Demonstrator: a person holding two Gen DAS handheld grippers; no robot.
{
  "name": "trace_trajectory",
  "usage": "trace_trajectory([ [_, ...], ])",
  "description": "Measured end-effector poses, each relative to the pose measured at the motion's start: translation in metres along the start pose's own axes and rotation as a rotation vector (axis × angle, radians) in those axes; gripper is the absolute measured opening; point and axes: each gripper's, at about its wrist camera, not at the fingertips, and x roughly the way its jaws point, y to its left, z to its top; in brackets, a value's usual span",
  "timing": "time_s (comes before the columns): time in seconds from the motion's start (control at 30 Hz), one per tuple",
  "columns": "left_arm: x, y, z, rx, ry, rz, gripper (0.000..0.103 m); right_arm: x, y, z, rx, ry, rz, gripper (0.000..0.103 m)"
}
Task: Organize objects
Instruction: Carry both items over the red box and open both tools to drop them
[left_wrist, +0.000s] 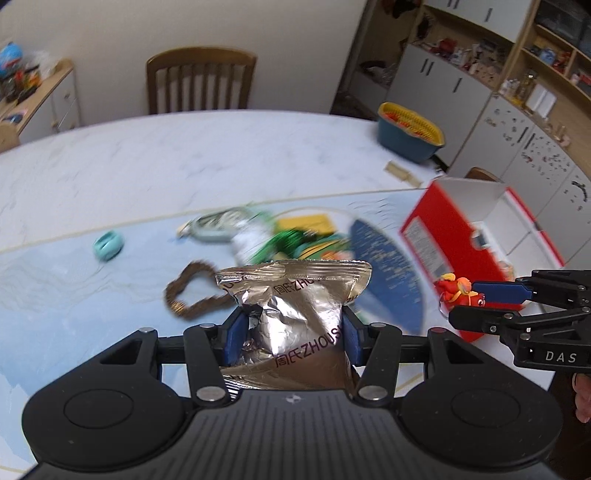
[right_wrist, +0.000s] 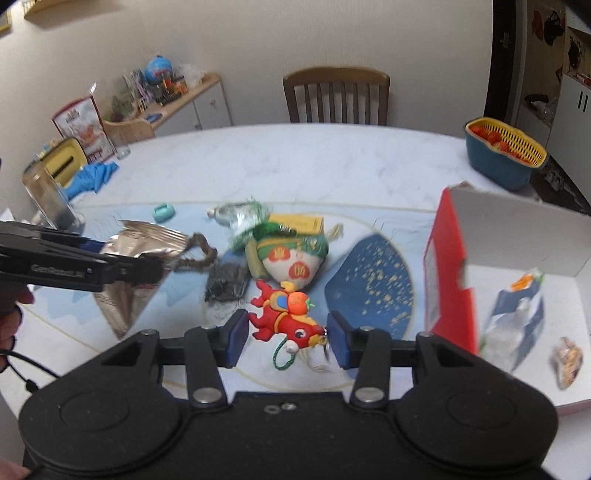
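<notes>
The left gripper (left_wrist: 291, 332) pinches a silver foil packet (left_wrist: 295, 314) above the bench (left_wrist: 184, 155), while the right gripper (right_wrist: 284, 334) clamps a red toy horse (right_wrist: 286, 317). Behind them lie a blue fan (right_wrist: 369, 284), an open red box (right_wrist: 448, 273) and, far right, a yellow-rimmed basket (right_wrist: 504, 155).

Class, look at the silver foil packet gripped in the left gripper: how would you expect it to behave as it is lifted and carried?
The foil packet is probably light and floppy: it creases where the left gripper pinches it. Its glossy film may be slippery, so it could slide. The crumpling suggests that the contents could get crushed.
</notes>
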Motion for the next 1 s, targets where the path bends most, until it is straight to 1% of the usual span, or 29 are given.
trace_trajectory([
  [0.2,-0.008,-0.043,0.021,0.048,-0.028,-0.054,0.052,-0.035,-0.023,0.009,-0.001,-0.034,-0.002,0.045],
  [0.43,-0.004,-0.097,0.041,0.111,-0.049,-0.107,0.052,-0.064,-0.066,0.012,0.004,-0.067,-0.036,0.045],
  [0.6,0.007,-0.139,0.052,0.162,-0.051,-0.125,0.052,-0.077,-0.104,0.012,0.026,-0.078,-0.078,0.045],
  [0.77,0.022,-0.176,0.062,0.192,-0.047,-0.137,0.052,-0.085,-0.143,0.010,0.042,-0.077,-0.118,0.045],
  [1.0,0.049,-0.228,0.074,0.235,-0.027,-0.150,0.052,-0.089,-0.193,0.009,0.038,-0.077,-0.163,0.045],
])
